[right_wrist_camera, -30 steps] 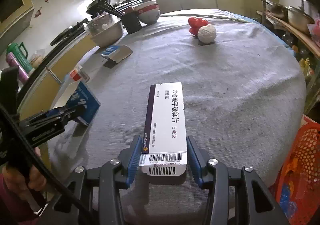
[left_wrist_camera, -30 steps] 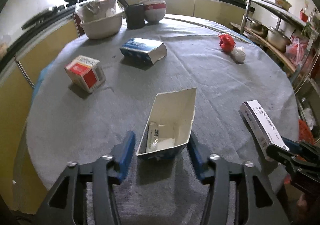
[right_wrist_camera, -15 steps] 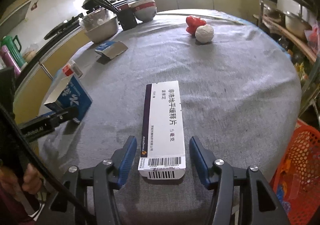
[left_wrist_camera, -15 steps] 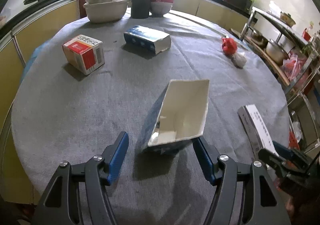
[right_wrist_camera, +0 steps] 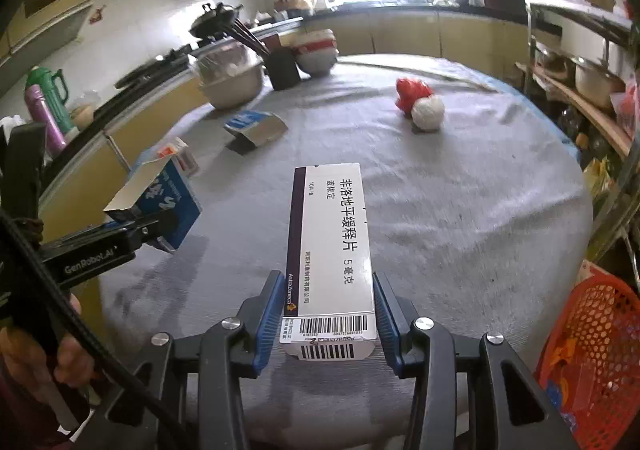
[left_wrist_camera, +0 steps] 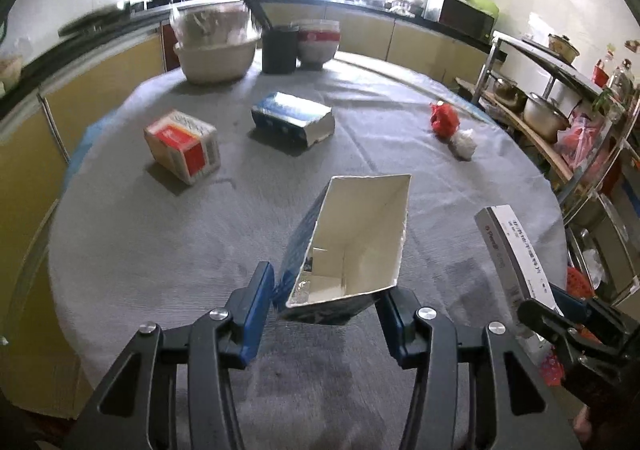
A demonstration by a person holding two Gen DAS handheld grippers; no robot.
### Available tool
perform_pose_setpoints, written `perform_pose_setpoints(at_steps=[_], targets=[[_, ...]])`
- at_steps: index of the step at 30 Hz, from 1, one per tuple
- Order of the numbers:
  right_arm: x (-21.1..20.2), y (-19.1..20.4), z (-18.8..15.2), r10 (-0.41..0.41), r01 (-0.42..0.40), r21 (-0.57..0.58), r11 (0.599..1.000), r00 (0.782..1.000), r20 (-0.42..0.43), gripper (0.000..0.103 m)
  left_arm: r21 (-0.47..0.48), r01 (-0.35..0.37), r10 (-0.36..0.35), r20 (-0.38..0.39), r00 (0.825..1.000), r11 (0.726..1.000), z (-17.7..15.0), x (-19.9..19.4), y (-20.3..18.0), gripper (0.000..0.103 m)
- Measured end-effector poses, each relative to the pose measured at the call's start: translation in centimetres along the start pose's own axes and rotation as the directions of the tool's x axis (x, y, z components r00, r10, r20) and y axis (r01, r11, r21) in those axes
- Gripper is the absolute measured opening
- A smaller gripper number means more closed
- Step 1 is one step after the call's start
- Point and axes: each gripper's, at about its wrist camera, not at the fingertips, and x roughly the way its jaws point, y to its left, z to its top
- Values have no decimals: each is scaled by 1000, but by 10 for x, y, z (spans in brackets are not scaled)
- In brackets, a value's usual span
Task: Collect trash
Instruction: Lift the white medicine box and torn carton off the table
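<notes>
My left gripper (left_wrist_camera: 326,292) is shut on an open blue carton (left_wrist_camera: 352,242) with a white inside, held tilted above the grey round table (left_wrist_camera: 160,234). The carton also shows in the right wrist view (right_wrist_camera: 160,197). My right gripper (right_wrist_camera: 326,308) is shut on a long white medicine box (right_wrist_camera: 332,246), lifted off the table; the box also shows in the left wrist view (left_wrist_camera: 516,250). On the table lie a red-and-white box (left_wrist_camera: 184,145), a blue-and-silver carton (left_wrist_camera: 294,119), a red crumpled wad (left_wrist_camera: 444,119) and a white wad (left_wrist_camera: 464,143).
Bowls (left_wrist_camera: 216,45), a dark utensil holder (left_wrist_camera: 280,49) and a red-banded bowl (left_wrist_camera: 318,45) stand at the table's far edge. A red mesh basket (right_wrist_camera: 592,354) sits below the table's right side. A metal rack with pots (left_wrist_camera: 548,105) stands on the right.
Both grippers closed on their items and lifted them off the table. The blue carton tilted up in the left gripper; the medicine box rose in the right.
</notes>
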Motion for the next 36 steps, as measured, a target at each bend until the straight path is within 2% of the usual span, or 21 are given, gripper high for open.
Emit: perform_pose_setpoints(at_steps=[9,19,28,36], targets=[[-36,16,-6,15,-13,-19,1000,996,84,46,60,-72,65,119,991,996,0,-58,-16,52],[-75,23,-20,19,-17,-14,1000,987,163,47,122,-110,83,208,975,986,-10,-102,-40,52],[-115,32,-31,19,-17,-11,1000,973,229,47,112,-146,117,233,965,983,-18,-128,-44,52],[-103,32,-26,28,-30,7,1000,975,220,47,116,-147,119,222,968,982,-23,-124,-42,52]])
